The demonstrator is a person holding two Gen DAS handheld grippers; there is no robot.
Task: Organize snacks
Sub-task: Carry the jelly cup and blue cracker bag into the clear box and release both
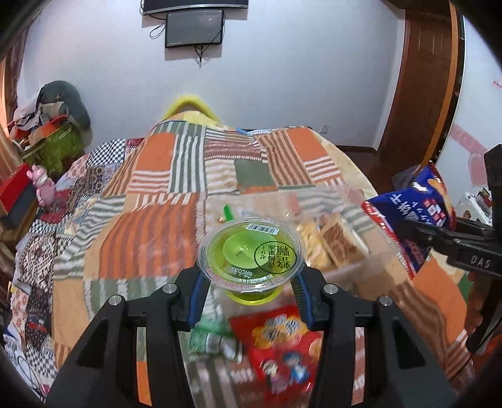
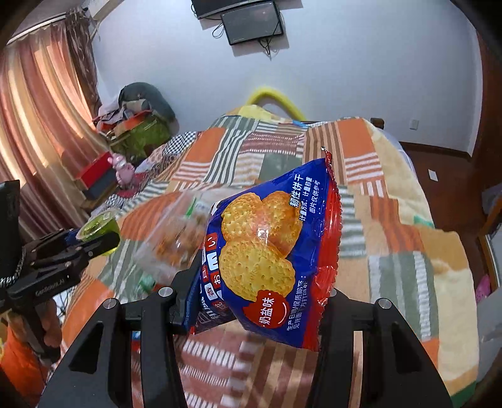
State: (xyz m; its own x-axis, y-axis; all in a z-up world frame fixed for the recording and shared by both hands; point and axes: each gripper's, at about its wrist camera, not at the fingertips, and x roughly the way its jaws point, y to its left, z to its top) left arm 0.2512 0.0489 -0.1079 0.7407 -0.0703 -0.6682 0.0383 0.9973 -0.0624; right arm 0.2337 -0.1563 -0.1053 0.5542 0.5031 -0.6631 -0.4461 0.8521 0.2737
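My left gripper [image 1: 249,282] is shut on a green jelly cup [image 1: 251,254] with a clear lid and holds it above the bed. The cup also shows in the right wrist view [image 2: 98,227]. My right gripper [image 2: 257,298] is shut on a blue and red biscuit bag [image 2: 266,248] and holds it in the air; the bag also shows at the right of the left wrist view [image 1: 411,216]. A clear plastic box [image 1: 326,238] with several snacks in it sits on the bed beyond the cup. A red snack packet [image 1: 282,342] and a green wrapped snack [image 1: 213,339] lie below the cup.
A patchwork orange, green and striped blanket [image 1: 150,238] covers the bed. A cluttered pile with a green bag [image 1: 59,147] and red boxes [image 1: 15,191] stands at the left. A wooden door [image 1: 420,78] is at the right. A monitor [image 1: 194,28] hangs on the wall.
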